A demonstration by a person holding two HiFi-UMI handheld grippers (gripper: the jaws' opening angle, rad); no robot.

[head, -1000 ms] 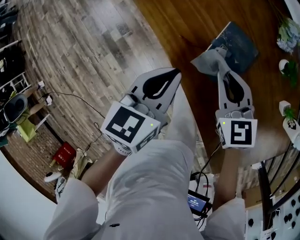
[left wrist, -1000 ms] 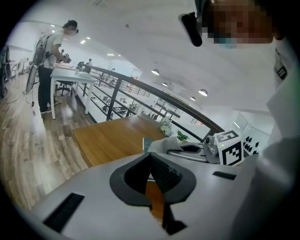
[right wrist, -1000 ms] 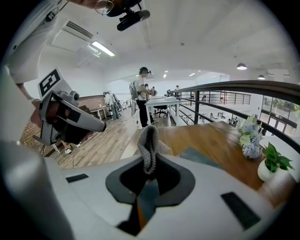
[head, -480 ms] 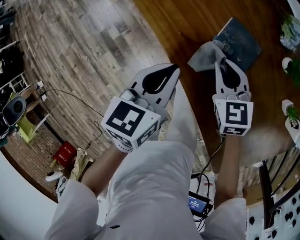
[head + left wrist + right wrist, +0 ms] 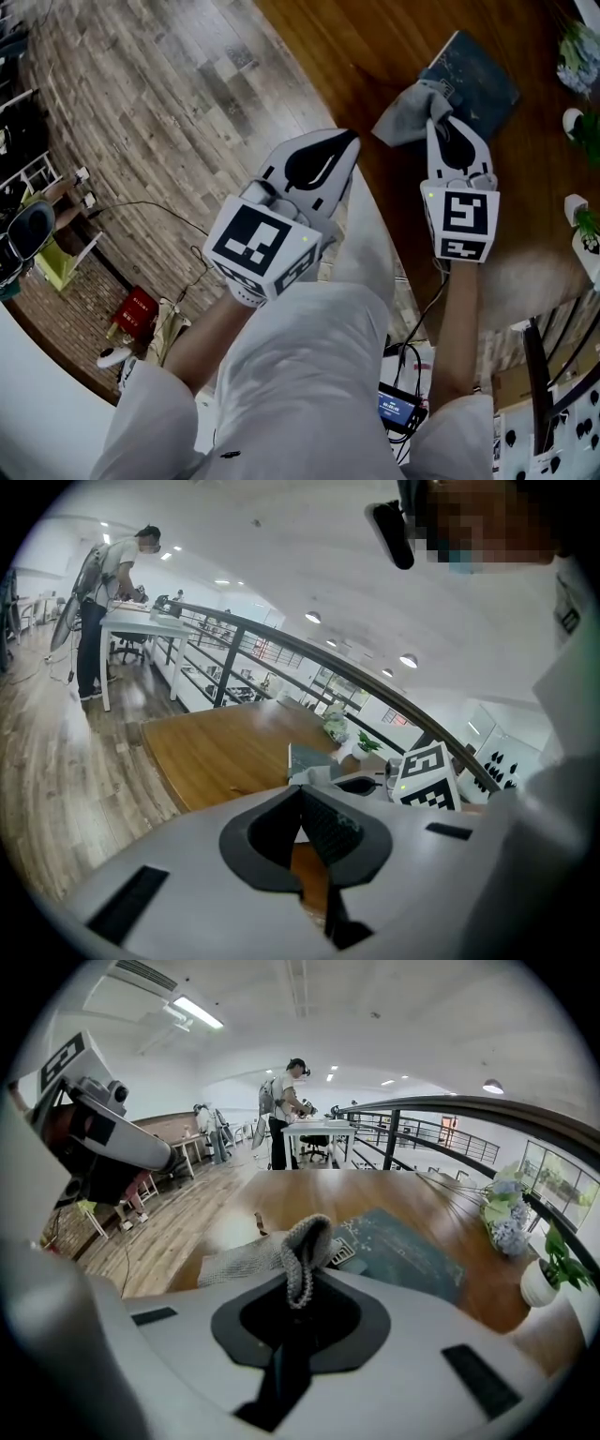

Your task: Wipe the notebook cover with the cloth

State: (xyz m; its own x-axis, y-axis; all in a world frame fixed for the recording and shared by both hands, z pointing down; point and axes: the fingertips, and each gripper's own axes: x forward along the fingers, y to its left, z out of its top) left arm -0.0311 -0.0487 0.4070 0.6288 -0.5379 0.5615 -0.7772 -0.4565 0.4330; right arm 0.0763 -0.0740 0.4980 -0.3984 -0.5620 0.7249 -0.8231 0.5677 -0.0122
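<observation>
Near corner of notebook [image 5: 476,80] hidden under cloth [image 5: 403,117] & right gripper [image 5: 435,120]. Rt edge of head view cuts off flowers [image 5: 577,58]. Cover print too small to read, maybe pale scribbles.

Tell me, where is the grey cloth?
Upper right in the head view: the right gripper pinches the cloth at the notebook's near corner, on the wooden table.

The right gripper [image 5: 436,120] has pushed on toward 12 o'clock, bringing its marker cube [image 5: 459,223] closer to the notebook [image 5: 476,80]. The cloth [image 5: 401,117] pinched in its jaws has dragged across the cover's near corner, and its loose end now trails further toward 8 o'clock over the table [image 5: 356,47]
</observation>
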